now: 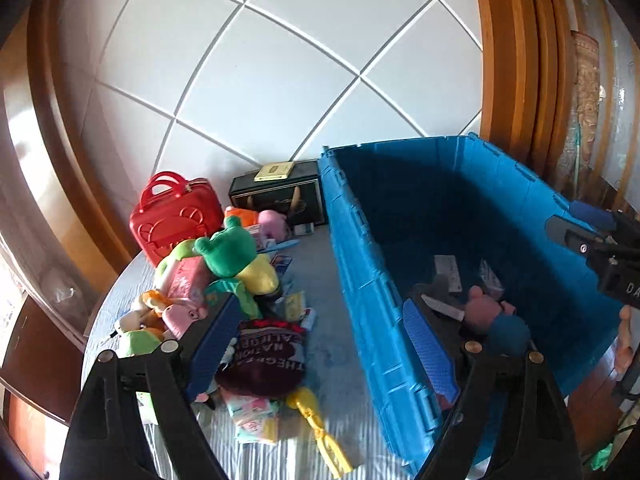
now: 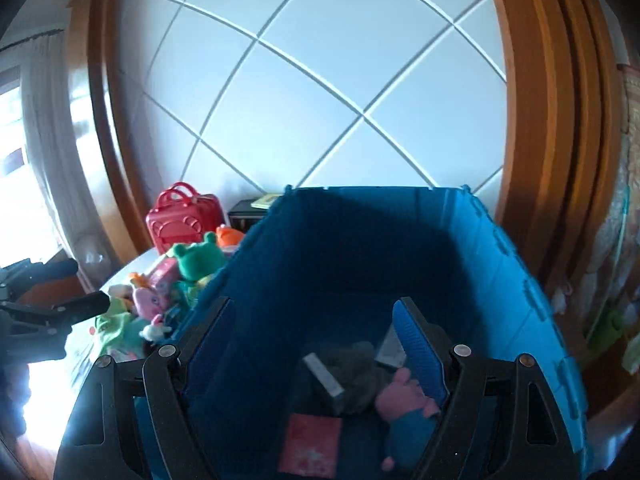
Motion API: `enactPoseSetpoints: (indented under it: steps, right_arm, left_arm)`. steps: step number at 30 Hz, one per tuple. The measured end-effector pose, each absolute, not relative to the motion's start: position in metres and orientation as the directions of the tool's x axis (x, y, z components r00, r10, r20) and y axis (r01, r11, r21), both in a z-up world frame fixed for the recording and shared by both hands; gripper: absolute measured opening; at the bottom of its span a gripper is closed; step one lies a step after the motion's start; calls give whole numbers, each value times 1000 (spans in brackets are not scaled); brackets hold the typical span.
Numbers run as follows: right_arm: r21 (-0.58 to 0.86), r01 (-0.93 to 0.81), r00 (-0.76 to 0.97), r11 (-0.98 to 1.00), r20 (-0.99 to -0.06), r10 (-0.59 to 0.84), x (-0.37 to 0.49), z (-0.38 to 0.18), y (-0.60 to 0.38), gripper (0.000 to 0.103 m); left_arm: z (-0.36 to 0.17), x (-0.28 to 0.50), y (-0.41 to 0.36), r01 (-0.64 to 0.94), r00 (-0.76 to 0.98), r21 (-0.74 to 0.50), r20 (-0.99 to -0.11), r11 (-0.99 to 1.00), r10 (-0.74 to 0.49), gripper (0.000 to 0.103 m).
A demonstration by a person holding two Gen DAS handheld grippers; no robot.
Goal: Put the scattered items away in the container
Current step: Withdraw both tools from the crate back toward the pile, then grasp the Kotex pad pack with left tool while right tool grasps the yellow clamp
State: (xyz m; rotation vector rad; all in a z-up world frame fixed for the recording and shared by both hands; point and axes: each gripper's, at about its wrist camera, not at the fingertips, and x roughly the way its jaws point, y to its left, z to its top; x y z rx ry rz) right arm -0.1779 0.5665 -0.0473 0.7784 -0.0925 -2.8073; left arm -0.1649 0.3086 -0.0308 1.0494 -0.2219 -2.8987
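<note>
A big blue crate (image 1: pixel 360 248) stands open on the right of the cloth-covered table (image 1: pixel 320 276). Inside it lie a pink pig plush in blue clothes (image 1: pixel 492 312), small boxes and a red booklet (image 2: pixel 310 440). Left of the crate is a heap of toys, topped by a green frog plush (image 1: pixel 230 246), with a dark lettered cap (image 1: pixel 268 356) and a yellow plastic toy (image 1: pixel 316 424) nearer me. My left gripper (image 1: pixel 320 340) hangs open and empty above the crate's left wall. My right gripper (image 2: pixel 314 336) is open and empty over the crate (image 2: pixel 500 280), above the pig plush (image 2: pixel 404 400).
A red toy case (image 1: pixel 172 216) and a black box (image 1: pixel 276 196) stand at the back of the table against the white panelled wall. A wooden frame rises behind the crate on the right. The table's rounded edge runs along the left.
</note>
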Motion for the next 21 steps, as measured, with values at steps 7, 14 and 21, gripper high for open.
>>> enactPoseSetpoints:
  steps: [7,14,21]
  right_arm:
    - [80,283,-823,-956,-492,-285,-157,-41,461,81]
    - [37,296,-821,-954,-500,-274,-129,-48,344,81]
    - [-12,268,-778,-963,-592,-209,-114,-86,269,81]
  left_arm:
    - [-55,-131,224,-6,-749,115,-659,-993,-72,84]
    - [-81,-104,145,-38,-757,84,-653,-996,-27,84]
    - [-117,-102,104,-65,-733,65,-680,-996,3,84]
